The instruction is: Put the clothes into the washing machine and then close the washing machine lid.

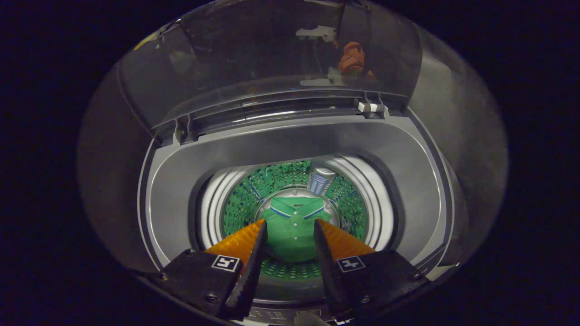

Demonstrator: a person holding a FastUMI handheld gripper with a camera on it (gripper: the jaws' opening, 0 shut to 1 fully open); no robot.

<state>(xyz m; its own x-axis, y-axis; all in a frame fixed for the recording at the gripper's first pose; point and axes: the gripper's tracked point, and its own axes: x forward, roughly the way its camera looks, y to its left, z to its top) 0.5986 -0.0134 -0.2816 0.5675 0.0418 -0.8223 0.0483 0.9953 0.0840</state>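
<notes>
Claw [290, 226] spread above the washing machine [181, 194], green shirt [292, 226] in drum, lid [272, 59] raised; no legible writing.

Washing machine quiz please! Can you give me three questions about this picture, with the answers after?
1. True or false: the washing machine lid is shut.
2. What colour is the shirt lying in the drum? A red, B green, C white
3. The gripper fingers are spread ____ above the drum, gripping nothing.

Key: 1 false, it stands raised. 2 B. 3 open.
</notes>
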